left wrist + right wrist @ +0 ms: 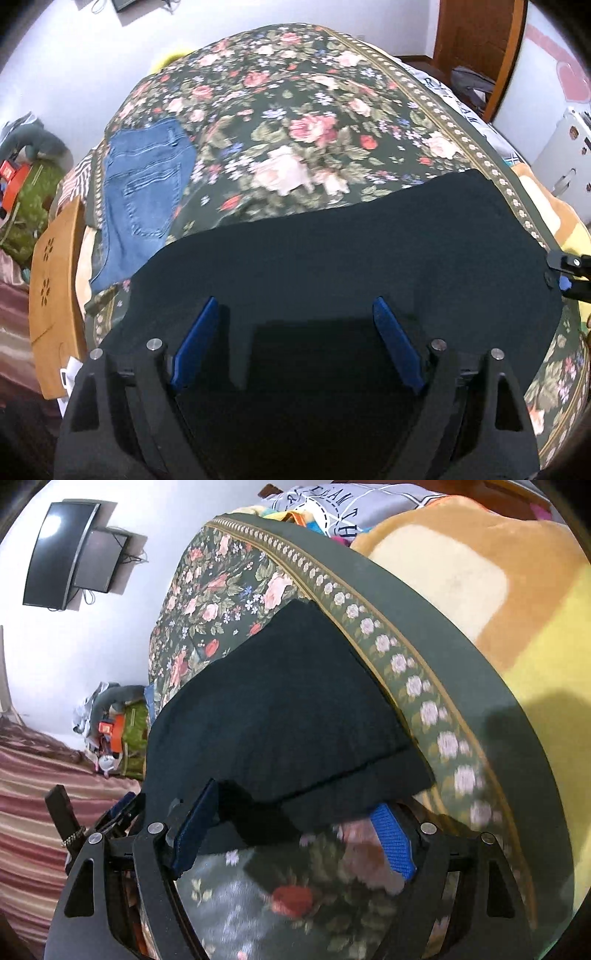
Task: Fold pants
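Dark navy pants (351, 251) lie folded on the floral bedspread (288, 122). In the left wrist view my left gripper (295, 306) is open just above the near part of the pants, its blue pads (197, 343) wide apart. My right gripper shows at that view's right edge (565, 273), at the pants' right edge. In the right wrist view the pants (280, 709) show a folded layer edge. My right gripper (295, 812) is open at the pants' near edge, with the cloth's corner between its blue pads (391, 842).
Folded blue jeans (147, 192) lie on the bed's left side. A wooden stool (55, 295) and clutter stand left of the bed. An orange and yellow blanket (498, 590) lies beyond the bedspread's border. A wall screen (59, 554) hangs opposite.
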The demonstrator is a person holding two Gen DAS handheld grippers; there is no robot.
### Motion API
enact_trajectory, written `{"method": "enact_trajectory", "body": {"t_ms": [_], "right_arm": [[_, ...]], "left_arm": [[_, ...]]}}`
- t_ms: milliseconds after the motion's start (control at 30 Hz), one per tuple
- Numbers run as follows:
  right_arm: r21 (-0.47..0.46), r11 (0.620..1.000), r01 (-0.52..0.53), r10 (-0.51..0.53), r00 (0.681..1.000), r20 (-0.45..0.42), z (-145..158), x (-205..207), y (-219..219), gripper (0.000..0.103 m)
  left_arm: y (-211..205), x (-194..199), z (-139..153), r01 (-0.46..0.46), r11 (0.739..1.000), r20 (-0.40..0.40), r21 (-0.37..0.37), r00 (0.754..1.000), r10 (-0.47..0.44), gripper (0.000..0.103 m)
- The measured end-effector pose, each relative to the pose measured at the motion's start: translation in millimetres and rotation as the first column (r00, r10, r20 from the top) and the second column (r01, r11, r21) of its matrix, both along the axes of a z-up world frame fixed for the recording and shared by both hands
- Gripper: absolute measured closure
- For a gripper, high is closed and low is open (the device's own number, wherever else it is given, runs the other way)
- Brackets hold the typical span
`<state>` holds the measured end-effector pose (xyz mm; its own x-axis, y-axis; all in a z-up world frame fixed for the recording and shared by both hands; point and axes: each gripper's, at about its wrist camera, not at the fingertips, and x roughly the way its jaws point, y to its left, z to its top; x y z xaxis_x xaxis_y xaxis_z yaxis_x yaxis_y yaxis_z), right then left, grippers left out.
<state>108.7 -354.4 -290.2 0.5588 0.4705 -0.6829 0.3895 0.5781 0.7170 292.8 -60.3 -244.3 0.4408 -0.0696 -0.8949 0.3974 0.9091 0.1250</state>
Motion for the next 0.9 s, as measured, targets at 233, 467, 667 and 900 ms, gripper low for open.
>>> {"method": "enact_trajectory", "body": {"t_ms": [233, 467, 667, 900], "right_arm": [[-0.076, 0.996, -0.037, 0.039, 0.999, 0.028, 1.6, 13.9, -14.9, 0.093], [-0.258, 0.966, 0.023, 0.024, 0.984, 0.177, 34.4, 13.9, -36.9, 0.097], [-0.350, 0.937, 0.009, 0.040, 0.990, 0.133, 37.0, 24.9, -39.4, 0.098], [-0.404, 0.914, 0.020, 0.094, 0.961, 0.260, 106.4, 33.4, -25.7, 0.097]], "left_arm": [[-21.1, -1.6, 2.3, 0.038, 0.999, 0.020, 0.027, 0.999, -0.038, 0.017], [-23.2, -3.3, 0.5, 0.025, 0.998, 0.042, 0.053, 0.999, -0.027, 0.016], [-14.0, -0.4, -2.5, 0.000, 1.000, 0.013, 0.022, 1.000, 0.000, 0.011], [8.3, -15.4, 33.1, -0.041, 0.999, 0.119, -0.018, 0.992, 0.042, 0.011]]}}
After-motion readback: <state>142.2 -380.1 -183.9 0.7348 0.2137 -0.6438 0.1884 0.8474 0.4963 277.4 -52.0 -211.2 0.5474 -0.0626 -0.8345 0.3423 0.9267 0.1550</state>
